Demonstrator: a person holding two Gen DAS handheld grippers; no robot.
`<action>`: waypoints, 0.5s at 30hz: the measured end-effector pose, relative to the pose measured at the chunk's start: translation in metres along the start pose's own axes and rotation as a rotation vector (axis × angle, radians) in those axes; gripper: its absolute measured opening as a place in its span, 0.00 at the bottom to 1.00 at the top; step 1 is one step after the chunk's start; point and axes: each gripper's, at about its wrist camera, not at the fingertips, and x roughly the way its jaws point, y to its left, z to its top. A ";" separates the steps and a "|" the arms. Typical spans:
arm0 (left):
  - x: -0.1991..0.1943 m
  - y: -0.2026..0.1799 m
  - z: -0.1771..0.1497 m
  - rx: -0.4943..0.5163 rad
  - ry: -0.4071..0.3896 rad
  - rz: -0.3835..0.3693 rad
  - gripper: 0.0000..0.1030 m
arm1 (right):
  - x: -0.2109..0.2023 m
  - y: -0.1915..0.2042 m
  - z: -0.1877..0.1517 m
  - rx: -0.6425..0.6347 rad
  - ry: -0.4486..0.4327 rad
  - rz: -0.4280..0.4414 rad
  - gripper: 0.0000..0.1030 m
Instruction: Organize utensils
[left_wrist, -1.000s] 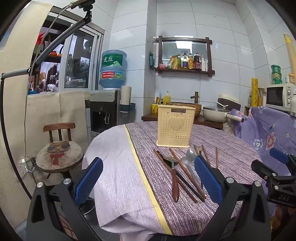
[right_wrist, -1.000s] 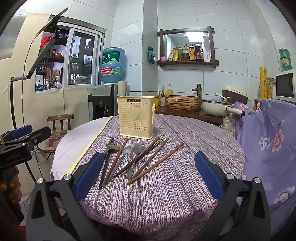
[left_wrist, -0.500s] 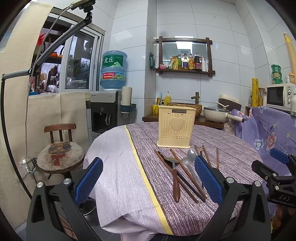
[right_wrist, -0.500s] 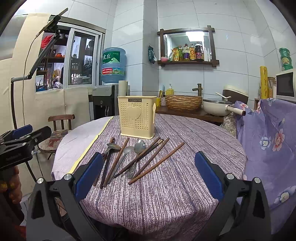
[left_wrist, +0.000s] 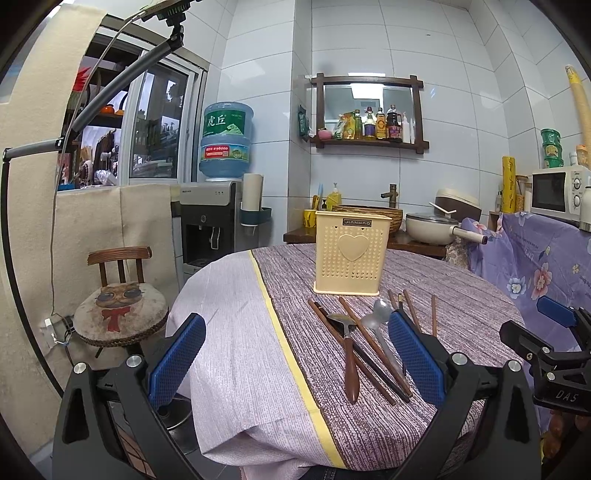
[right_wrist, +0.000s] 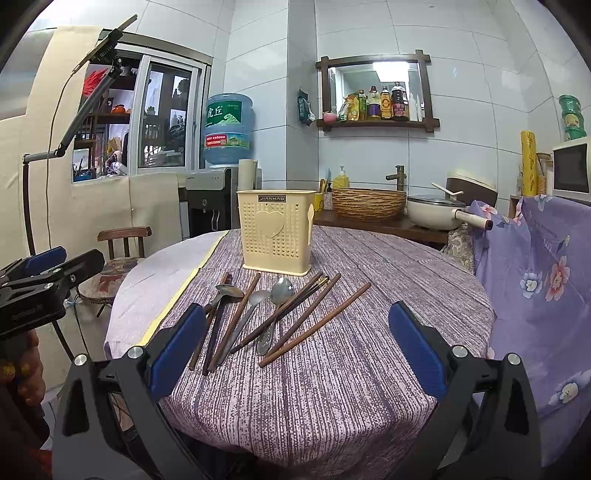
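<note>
Apparently untouched utensils (right_wrist: 266, 314) before holder (right_wrist: 275, 230).

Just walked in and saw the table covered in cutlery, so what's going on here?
A person is holding a handheld gripper in each hand above a round table, about to sort utensils. The left gripper and right gripper are both open and hold nothing. Chopsticks and spoons lie loose in a fan on the purple cloth. The cream utensil holder stands upright just behind them. Nothing shows above its rim from these views.
</note>
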 end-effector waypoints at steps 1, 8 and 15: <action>0.000 -0.001 -0.001 0.000 0.000 0.002 0.95 | 0.000 0.000 0.000 0.000 0.001 0.000 0.95; 0.000 -0.001 -0.001 0.000 -0.001 0.002 0.95 | -0.001 0.002 0.000 0.001 -0.001 0.000 0.95; 0.000 -0.002 -0.001 0.000 -0.001 0.002 0.95 | 0.000 0.002 0.000 0.001 0.000 0.002 0.95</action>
